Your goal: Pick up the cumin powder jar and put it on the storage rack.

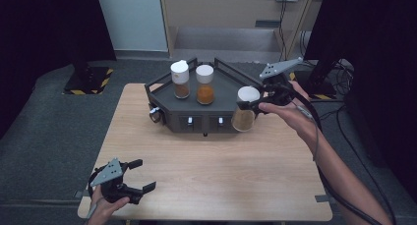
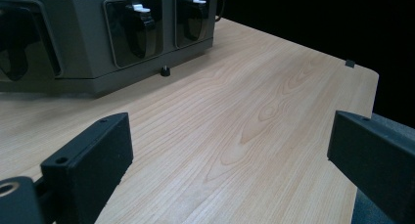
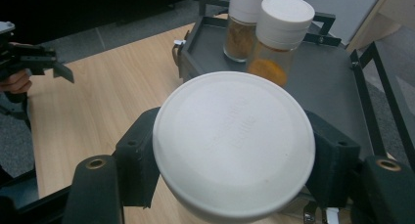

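Observation:
My right gripper (image 1: 249, 105) is shut on a spice jar (image 1: 245, 110) with a white lid and tan powder, held in the air at the right front corner of the dark hexagonal tray (image 1: 224, 90). In the right gripper view the jar's white lid (image 3: 234, 143) sits between both jaws, above the tray (image 3: 323, 82). Two more white-lidded jars stand on the tray: one with brown spice (image 1: 180, 79) and one with orange spice (image 1: 205, 84). My left gripper (image 1: 140, 175) rests open near the table's front left corner, nothing between its jaws (image 2: 225, 150).
The tray stands at the back middle of the wooden table (image 1: 211, 171), and its front wall (image 2: 122, 33) has dark windows with white tabs. A black cable (image 1: 339, 185) trails along the right forearm. Grey floor surrounds the table.

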`<control>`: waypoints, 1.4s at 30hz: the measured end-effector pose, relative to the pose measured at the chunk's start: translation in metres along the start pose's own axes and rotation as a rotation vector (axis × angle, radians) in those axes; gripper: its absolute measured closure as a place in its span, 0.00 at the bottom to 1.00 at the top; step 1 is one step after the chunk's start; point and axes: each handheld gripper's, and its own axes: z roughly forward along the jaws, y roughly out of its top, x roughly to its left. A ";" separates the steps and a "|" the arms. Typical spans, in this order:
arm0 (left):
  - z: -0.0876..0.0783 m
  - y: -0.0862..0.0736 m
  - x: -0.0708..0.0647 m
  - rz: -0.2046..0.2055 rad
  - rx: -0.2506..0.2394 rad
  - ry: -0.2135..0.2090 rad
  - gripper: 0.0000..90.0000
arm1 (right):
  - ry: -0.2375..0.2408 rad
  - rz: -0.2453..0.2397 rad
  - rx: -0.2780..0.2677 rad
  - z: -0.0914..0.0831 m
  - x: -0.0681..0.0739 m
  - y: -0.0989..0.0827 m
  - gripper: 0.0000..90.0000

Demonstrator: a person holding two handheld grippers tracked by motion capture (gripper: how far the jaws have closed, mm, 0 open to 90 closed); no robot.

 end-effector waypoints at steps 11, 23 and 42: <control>0.000 0.000 0.000 -0.001 0.004 0.001 0.02 | -0.039 0.025 0.004 0.014 -0.013 0.015 0.38; 0.001 0.000 0.000 -0.001 0.006 0.001 0.02 | -0.120 0.069 0.000 0.028 -0.026 0.027 0.38; 0.001 0.000 0.000 0.001 0.008 0.002 0.02 | -0.224 0.126 0.018 0.056 -0.044 0.041 0.38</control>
